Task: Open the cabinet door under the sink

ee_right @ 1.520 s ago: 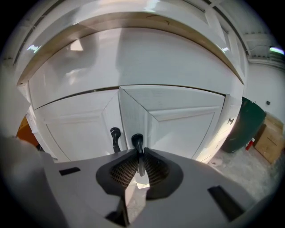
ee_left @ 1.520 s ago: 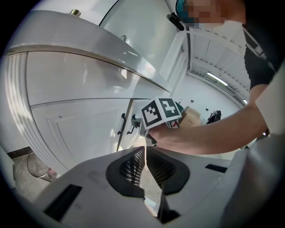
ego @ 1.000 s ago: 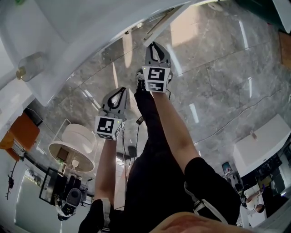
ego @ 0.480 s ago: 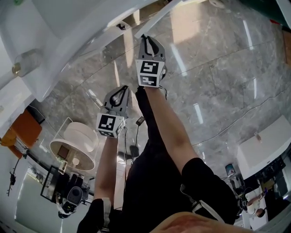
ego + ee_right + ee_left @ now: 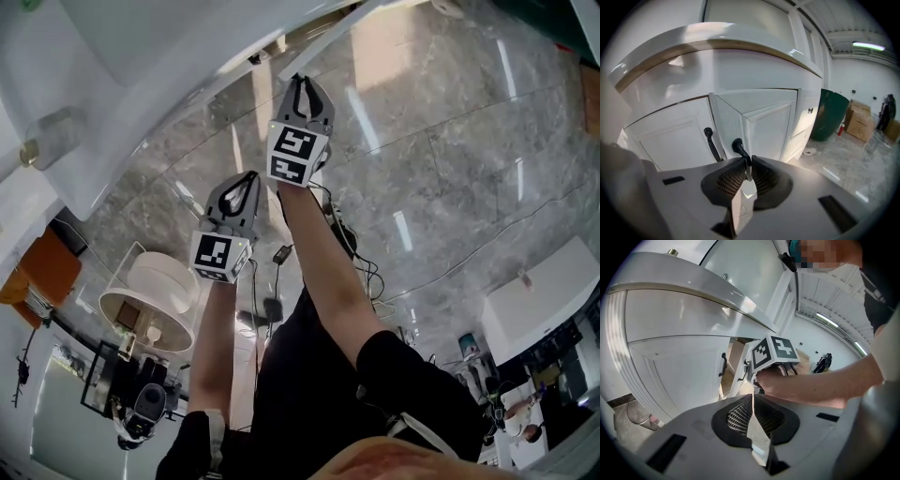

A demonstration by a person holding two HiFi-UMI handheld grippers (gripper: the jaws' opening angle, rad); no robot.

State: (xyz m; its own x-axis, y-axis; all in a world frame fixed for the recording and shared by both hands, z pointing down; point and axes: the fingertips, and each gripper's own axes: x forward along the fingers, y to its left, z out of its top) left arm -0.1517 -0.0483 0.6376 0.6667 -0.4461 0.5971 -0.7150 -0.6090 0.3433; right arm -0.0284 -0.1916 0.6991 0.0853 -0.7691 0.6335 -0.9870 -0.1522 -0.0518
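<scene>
The white cabinet under the sink counter point(image 5: 717, 42) has two doors. The right door point(image 5: 768, 122) stands partly swung out, and my right gripper point(image 5: 747, 164) is shut on its black handle point(image 5: 738, 147). The left door point(image 5: 675, 140) is closed, its black handle point(image 5: 711, 143) untouched. In the head view the right gripper point(image 5: 300, 89) reaches up to the door's edge point(image 5: 323, 36). My left gripper point(image 5: 244, 183) hangs lower and to the left, shut on nothing. In the left gripper view the left gripper point(image 5: 752, 397) points at the right gripper's marker cube point(image 5: 776, 352) and the dark gap behind the door.
A green bin point(image 5: 829, 115) and cardboard boxes point(image 5: 860, 119) stand to the right of the cabinet. On the grey marble floor are cables point(image 5: 352, 244) near my legs and a white round stand point(image 5: 155, 300) at the left. A bottle point(image 5: 56, 131) sits on the counter.
The right gripper has drawn the handle towards me and leftwards, and the right door has swung further out. The left gripper has barely shifted.
</scene>
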